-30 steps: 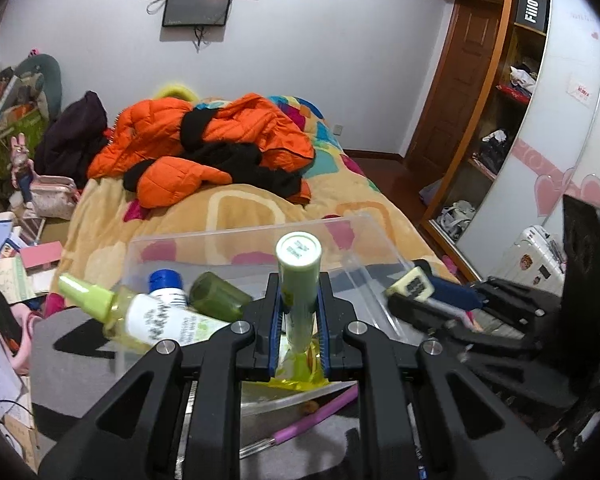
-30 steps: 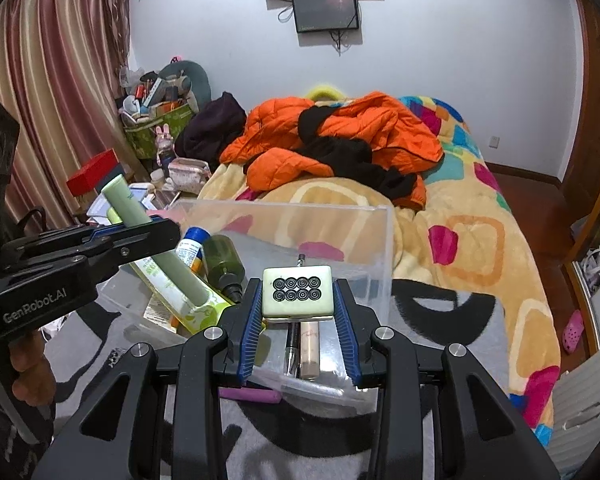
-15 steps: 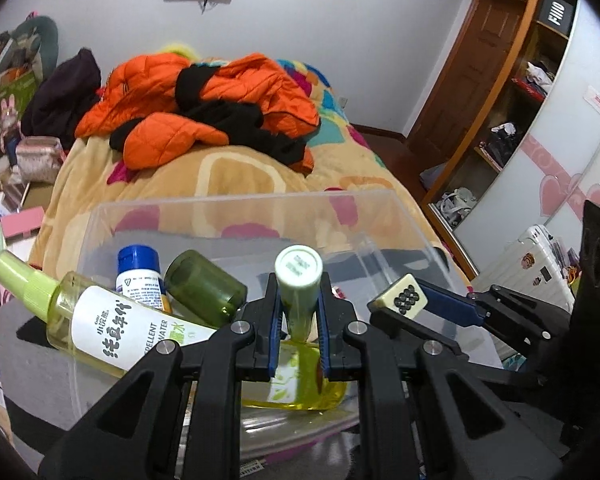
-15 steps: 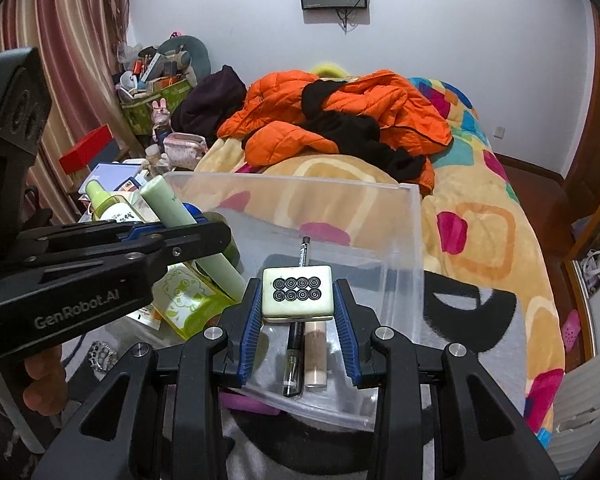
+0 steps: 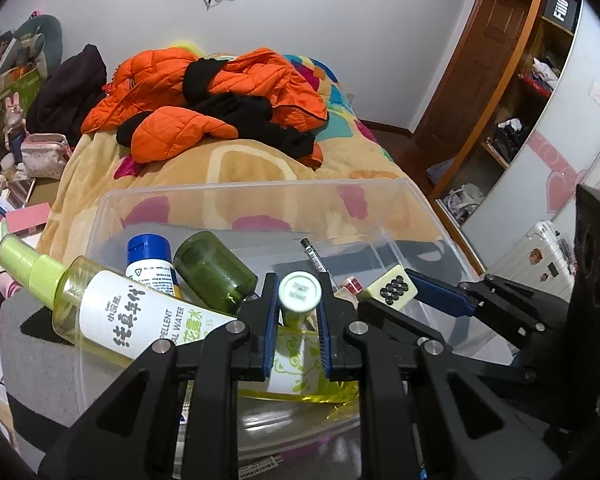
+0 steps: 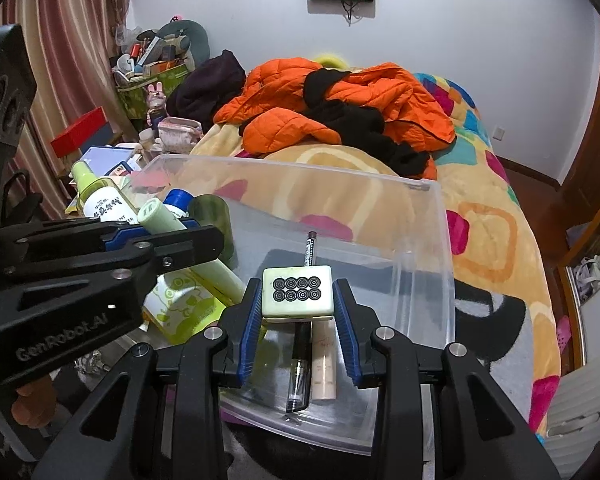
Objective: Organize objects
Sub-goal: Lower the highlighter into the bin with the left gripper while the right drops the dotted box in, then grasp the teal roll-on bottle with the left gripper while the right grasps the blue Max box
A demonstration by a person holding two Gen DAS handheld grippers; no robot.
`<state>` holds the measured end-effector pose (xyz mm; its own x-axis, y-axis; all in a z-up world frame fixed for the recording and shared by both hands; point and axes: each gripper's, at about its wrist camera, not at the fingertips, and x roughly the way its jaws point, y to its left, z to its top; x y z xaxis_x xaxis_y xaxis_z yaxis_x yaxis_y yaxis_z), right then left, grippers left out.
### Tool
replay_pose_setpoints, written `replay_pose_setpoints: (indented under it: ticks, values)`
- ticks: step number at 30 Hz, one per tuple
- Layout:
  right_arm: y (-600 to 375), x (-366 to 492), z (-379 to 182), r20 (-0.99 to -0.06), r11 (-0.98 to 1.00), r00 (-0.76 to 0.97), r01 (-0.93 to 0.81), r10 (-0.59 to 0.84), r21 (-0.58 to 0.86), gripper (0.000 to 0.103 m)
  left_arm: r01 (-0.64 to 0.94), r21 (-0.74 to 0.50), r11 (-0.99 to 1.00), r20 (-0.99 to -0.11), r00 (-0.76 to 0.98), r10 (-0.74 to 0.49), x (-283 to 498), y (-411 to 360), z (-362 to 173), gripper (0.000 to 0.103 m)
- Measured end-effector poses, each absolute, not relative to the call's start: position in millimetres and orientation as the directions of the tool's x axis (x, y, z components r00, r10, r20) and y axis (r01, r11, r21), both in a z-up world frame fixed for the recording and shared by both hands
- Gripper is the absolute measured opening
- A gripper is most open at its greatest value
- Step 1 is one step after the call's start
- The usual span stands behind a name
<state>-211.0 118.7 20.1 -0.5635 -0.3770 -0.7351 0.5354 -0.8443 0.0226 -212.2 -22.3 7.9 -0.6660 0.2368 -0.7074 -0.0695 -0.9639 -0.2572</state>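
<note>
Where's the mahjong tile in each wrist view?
Left wrist: mahjong tile right of centre, in the right tongs reaching in from the right.
Right wrist: bottom centre, clamped between the pads, over the pen.
Shared landmark: the clear bin under both tongs.

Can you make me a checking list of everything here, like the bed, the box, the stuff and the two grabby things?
Surface: patterned blanket on a bed; grey mat under the box.
Job's things: clear plastic box holds spray bottle, blue-capped bottle, dark green bottle, black pen, beige stick.
Clutter: orange jacket on the bed; heaped things by the curtain.
Grippers: left gripper shut on pale green tube; right gripper shut on mahjong tile; both over the box.
Cables: wires dangle below the wall screen.
Surroundings: wooden door, wardrobe shelves.
</note>
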Motion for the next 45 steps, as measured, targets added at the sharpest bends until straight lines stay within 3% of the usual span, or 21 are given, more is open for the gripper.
replay_pose_setpoints:
  ticks: [6,10,14,19,23,27,45]
  values:
    - [118.7,-207.5,20.7,-0.74,-0.839,-0.552,0.544,-0.384,0.03,0.033,-0.058,-0.281,-0.958,-0.698,-0.672,0.246,-205.7,-28.6,12.1,0.029]
    - [122.9,-202.9,27.6,-0.727,-0.841,-0.564,0.539,-0.392,0.034,0.04,-0.056,-0.267,-0.962,-0.688,-0.688,0.231,-198.6,-28.7,19.9,0.033]
    - [127.9,-195.2,37.5,-0.708,-0.843,-0.582,0.537,-0.4,0.035,0.043,-0.057,-0.242,-0.969,-0.667,-0.716,0.208,-188.1,-28.4,32.9,0.043]
    - [137.0,-182.7,50.5,-0.686,-0.847,-0.606,0.531,-0.402,0.027,0.046,-0.068,-0.217,-0.974,-0.646,-0.738,0.195,-173.6,-26.9,47.5,0.047]
    - [149.9,-169.5,59.2,-0.663,-0.855,-0.63,0.519,-0.404,0.027,0.057,-0.081,-0.204,-0.976,-0.635,-0.747,0.194,-159.9,-24.6,55.2,0.053]
    - [163.3,-155.6,65.0,-0.651,-0.861,-0.646,0.508,-0.398,0.022,0.057,-0.097,-0.177,-0.979,-0.634,-0.75,0.189,-142.6,-19.1,58.1,0.062]
    - [218.4,-97.8,12.2,-0.73,-0.864,-0.538,0.483,-0.421,0.143,0.057,-0.161,-0.097,-0.982,-0.748,-0.639,0.179,-88.1,17.2,2.6,0.067]
